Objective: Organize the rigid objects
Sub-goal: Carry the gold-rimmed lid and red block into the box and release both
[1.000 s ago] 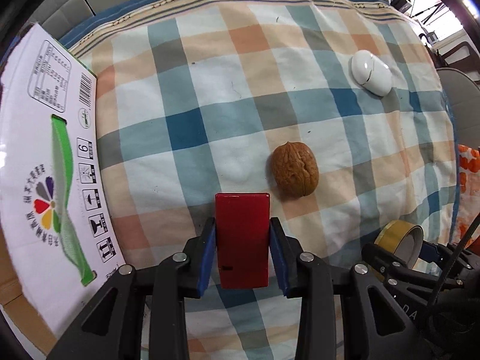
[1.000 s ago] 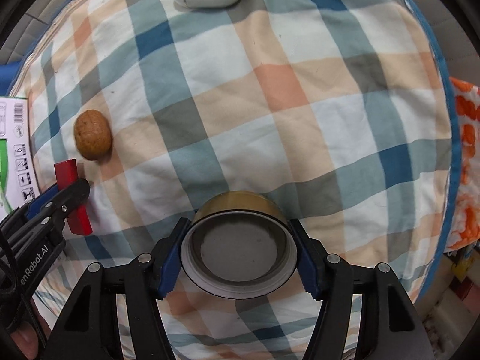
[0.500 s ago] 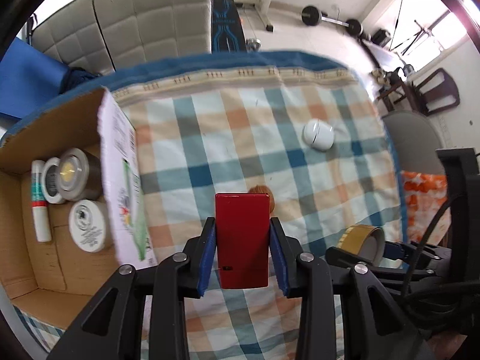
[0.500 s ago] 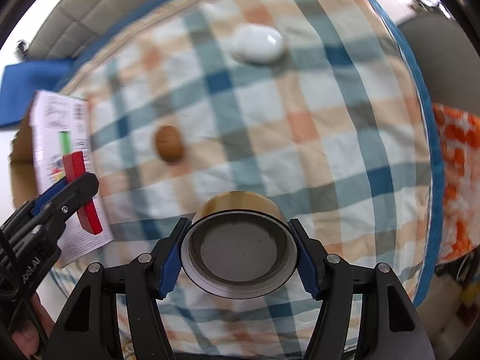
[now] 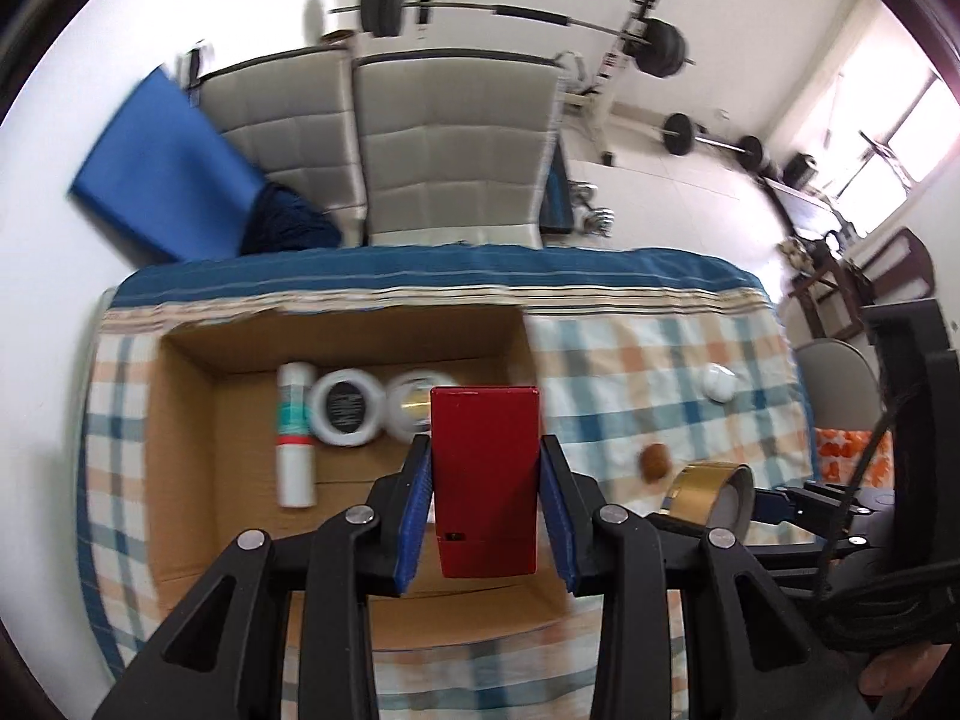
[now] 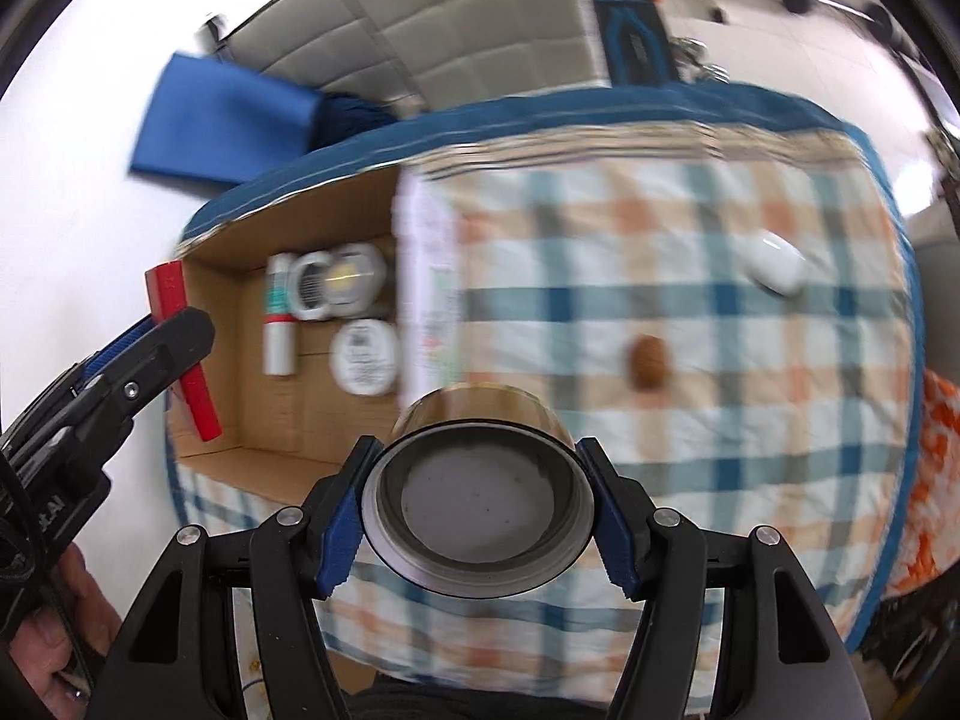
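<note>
red and boxy, a small block [image 5: 485, 480] sits clamped between the blue pads of the left gripper [image 5: 485, 483], held in the air over the open cardboard box [image 5: 240, 480]. the right gripper [image 6: 477, 510] is closed around a gold-sided roll of tape [image 6: 477, 498], its hollow end facing the camera, held above the near edge of the checked cloth [image 6: 690, 300] that covers the table.

down inside the box, along its far side, lie a white tube with a teal and red band [image 5: 294, 438], a round white tin with a dark label [image 5: 347, 408], and a shiny-topped tin [image 5: 411, 405] touching it. the right view shows one more round white lid [image 6: 366, 357] nearer the box's right wall.

out on the cloth to the right of the box, a brown walnut [image 6: 649, 360] lies alone, and a white oval case [image 6: 777, 270] rests further off, well apart from it.

behind the table stand grey padded chairs [image 5: 456, 144], a blue mat [image 5: 162, 180] and barbells [image 5: 522, 18].
</note>
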